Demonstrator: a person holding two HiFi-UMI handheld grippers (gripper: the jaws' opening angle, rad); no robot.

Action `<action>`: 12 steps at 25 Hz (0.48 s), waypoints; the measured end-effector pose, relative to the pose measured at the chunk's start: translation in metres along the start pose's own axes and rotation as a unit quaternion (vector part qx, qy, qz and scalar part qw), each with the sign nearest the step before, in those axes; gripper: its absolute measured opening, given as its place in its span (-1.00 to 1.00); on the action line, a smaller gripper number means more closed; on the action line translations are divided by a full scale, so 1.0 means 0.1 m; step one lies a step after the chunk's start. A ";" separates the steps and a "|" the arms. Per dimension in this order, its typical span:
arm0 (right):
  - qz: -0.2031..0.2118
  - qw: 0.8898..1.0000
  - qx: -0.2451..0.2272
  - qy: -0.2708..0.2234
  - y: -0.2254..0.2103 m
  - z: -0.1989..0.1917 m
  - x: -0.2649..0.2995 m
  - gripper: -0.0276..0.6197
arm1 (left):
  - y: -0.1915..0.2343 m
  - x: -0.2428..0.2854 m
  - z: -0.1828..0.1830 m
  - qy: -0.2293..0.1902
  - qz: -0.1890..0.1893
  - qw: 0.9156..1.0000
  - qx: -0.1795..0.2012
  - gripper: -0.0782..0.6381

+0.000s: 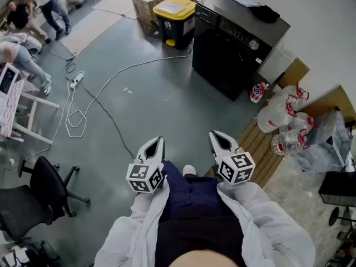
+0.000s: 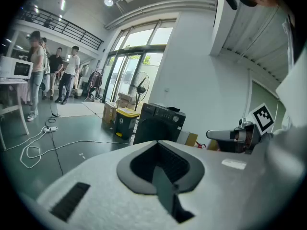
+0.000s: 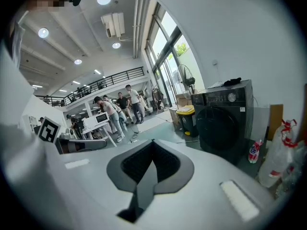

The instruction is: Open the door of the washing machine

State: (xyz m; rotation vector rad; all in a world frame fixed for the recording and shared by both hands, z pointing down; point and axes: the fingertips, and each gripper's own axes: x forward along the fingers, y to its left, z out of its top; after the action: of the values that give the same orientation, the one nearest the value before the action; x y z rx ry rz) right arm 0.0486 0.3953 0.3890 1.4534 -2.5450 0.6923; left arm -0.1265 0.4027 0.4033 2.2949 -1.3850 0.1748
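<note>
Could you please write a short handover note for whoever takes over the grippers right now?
Left gripper: shut, empty.
Right gripper: shut, empty. Both are held in front of the person's body, well short of the machine.
The washing machine stands by the wall across the floor, beside the yellow-lidded bin. Its door is closed.
Done: nothing yet.
Left: walk over, open a gripper, take hold of the door and pull it open.
</note>
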 end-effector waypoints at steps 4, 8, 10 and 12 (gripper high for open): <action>0.005 1.000 0.001 -0.002 0.05 -0.02 -0.01 -0.89 | -0.01 -0.02 -0.02 0.003 -0.001 1.000 0.003 -0.79; 0.015 1.000 0.013 -0.018 0.03 0.02 -0.03 -0.89 | -0.07 0.02 -0.01 0.003 -0.004 1.000 0.009 -0.79; 0.015 0.999 0.016 -0.024 0.02 0.04 -0.05 -0.89 | -0.08 0.03 -0.01 0.003 -0.003 1.000 0.010 -0.79; 0.015 0.999 0.015 -0.028 -0.01 0.05 -0.08 -0.89 | -0.10 0.04 -0.01 0.001 -0.001 1.000 0.012 -0.78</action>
State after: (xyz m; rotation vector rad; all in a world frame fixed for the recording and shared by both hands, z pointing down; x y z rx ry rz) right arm 0.0540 0.3988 0.3823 1.4663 -2.6145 0.7063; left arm -0.1159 0.4038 0.4019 2.3155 -1.3867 0.1926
